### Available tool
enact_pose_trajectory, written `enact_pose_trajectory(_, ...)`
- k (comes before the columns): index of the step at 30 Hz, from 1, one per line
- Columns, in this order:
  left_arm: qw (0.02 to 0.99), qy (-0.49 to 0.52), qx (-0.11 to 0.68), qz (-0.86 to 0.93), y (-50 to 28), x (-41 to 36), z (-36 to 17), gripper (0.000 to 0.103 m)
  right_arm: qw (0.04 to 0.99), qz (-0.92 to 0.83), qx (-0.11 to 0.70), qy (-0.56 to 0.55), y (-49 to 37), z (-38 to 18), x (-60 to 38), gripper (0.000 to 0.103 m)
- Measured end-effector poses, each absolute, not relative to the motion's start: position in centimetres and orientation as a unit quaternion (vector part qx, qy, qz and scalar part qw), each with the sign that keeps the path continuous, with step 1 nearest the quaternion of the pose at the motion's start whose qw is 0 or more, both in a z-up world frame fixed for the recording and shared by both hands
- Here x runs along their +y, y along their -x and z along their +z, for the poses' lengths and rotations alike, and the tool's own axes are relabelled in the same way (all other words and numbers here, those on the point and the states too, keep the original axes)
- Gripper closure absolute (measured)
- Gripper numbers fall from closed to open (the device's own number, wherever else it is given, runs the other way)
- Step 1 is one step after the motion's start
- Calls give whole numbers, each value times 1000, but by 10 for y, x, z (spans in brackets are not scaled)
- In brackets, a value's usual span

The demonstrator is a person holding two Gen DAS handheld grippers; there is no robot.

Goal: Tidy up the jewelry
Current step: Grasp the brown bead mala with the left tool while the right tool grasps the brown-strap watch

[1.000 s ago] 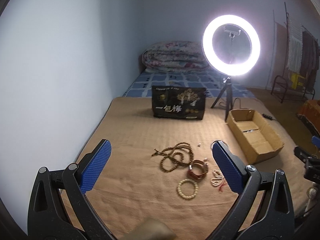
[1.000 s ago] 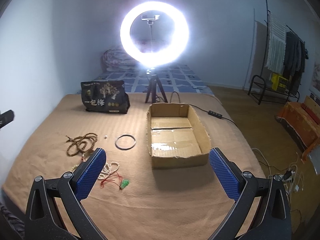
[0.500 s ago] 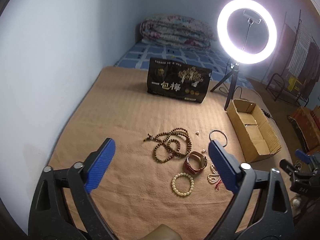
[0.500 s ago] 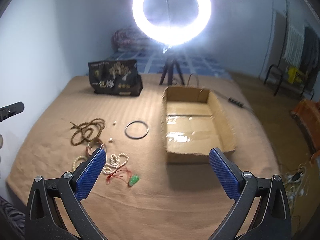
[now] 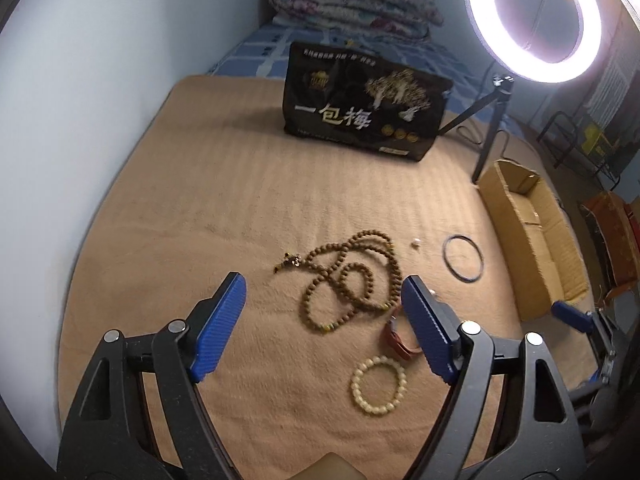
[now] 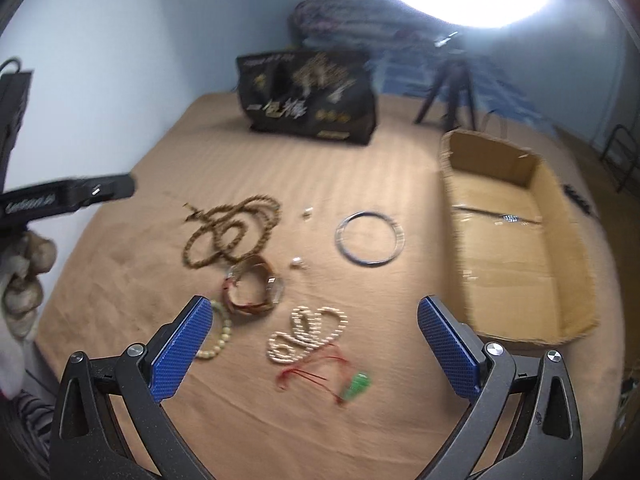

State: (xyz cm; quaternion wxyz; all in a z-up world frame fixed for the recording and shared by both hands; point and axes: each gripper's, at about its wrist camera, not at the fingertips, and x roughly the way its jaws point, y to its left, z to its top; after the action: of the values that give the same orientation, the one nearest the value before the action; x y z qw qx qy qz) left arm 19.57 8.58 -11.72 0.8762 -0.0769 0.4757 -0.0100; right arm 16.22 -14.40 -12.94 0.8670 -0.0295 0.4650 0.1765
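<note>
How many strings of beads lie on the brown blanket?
3. The long brown bead necklace lies coiled farthest left, the pale bead bracelet nearest the left gripper, and the white bead strand with red cord in front of the right gripper. None seems hidden.

- The right gripper (image 6: pixel 312 340) is at the bottom of the frame, its blue fingers (image 6: pixel 182 346) wide apart with nothing between them
- A white bead string (image 6: pixel 306 334) with a red thread and green charm (image 6: pixel 356 386) lies in the middle
- A brown band (image 6: pixel 252 288) sits just above it
- A long brown bead necklace (image 6: pixel 230 230) is at middle left
- A thin ring (image 6: pixel 370 238) lies near the cardboard box (image 6: pixel 560 312) on the right
</note>
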Motion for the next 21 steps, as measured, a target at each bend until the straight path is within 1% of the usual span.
enact_pose_trajectory(2, 871, 78, 485, -17, -207, 89, -126, 21, 862, 184, 471, 37, -167, -138, -133, 4)
enact_pose_trajectory(4, 865, 82, 494, -20, -222, 92, -139, 21, 855, 189, 481, 46, -172, -145, -123, 11)
enact_pose_trajectory(8, 862, 66, 501, -26, -246, 91, -160, 21, 844, 192, 498, 46, -185, -161, -111, 14)
enact_pose_trajectory(9, 862, 55, 502, -29, -252, 90, -166, 21, 842, 193, 502, 46, -187, -164, -109, 20)
enact_pose_trajectory(10, 862, 47, 504, -33, -256, 88, -170, 21, 840, 193, 506, 46, -189, -167, -107, 23)
enact_pose_trajectory(12, 858, 34, 510, -39, -267, 87, -182, 27, 835, 193, 514, 46, -192, -173, -105, 23)
enact_pose_trajectory(13, 856, 33, 515, -40, -271, 87, -187, 34, 832, 192, 519, 44, -194, -177, -104, 24)
enact_pose_trajectory(14, 853, 34, 519, -42, -275, 88, -191, 36, 830, 192, 522, 41, -196, -179, -104, 25)
enact_pose_trajectory(15, 851, 35, 522, -46, -280, 89, -197, 36, 827, 192, 527, 37, -197, -182, -104, 32)
enact_pose_trajectory(16, 850, 35, 524, -47, -283, 89, -200, 36, 824, 193, 532, 33, -198, -183, -105, 36)
enact_pose_trajectory(21, 832, 83, 544, -71, -299, 98, -219, 36, 813, 197, 548, 9, -202, -194, -107, 36)
